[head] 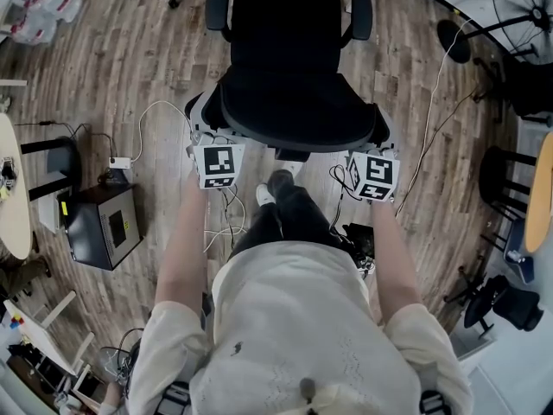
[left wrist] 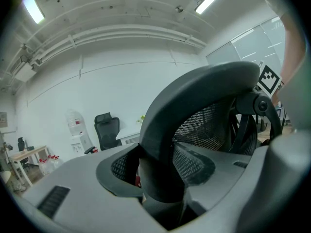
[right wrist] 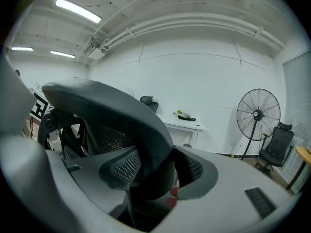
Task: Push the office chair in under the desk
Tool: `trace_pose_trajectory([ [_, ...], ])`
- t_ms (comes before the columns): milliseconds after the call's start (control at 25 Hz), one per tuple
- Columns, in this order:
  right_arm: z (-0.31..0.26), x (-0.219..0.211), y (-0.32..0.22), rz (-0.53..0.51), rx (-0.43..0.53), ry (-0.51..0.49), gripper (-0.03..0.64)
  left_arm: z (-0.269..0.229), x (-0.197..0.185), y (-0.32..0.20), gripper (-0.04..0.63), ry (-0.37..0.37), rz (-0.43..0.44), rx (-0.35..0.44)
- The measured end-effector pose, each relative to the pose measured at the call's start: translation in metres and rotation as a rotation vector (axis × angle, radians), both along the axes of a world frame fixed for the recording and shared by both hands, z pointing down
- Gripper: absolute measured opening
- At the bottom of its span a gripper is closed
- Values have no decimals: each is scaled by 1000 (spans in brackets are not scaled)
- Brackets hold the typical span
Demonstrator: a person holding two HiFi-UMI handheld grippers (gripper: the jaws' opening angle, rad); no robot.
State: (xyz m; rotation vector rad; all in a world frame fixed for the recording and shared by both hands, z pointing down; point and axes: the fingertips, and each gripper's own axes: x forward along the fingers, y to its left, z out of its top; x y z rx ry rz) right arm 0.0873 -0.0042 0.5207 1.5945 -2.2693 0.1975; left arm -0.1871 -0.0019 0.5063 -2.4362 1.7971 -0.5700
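Left tongs (left wrist: 160, 186) and right tongs (right wrist: 148, 178) each apparently clench the office chair (head: 285, 59) by its backrest rim (left wrist: 194, 93)

I can read no words, brands or numbers anywhere here. The only signs are the black-and-white square markers: one on the cube (head: 216, 164) of my left gripper (head: 200, 124), one on the cube (head: 373, 176) of my right gripper (head: 383, 137). They are patterns, not lettering. The right cube's marker also shows at the edge of the left gripper view, and the left cube's at the edge of the right gripper view. A black box (head: 102, 225) on the floor carries a small yellow sticker, too small to read. The office chair (head: 289, 67) shows me no legible print.
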Motion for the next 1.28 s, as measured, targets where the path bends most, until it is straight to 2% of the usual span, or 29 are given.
trace_pose_trajectory([
  [560,3,1,-28,-3,22,14,225,5,1,-28,235,8,-3,8],
  [1280,0,22,-89,10,26,12,224,2,20,-92,227,16,5,20],
])
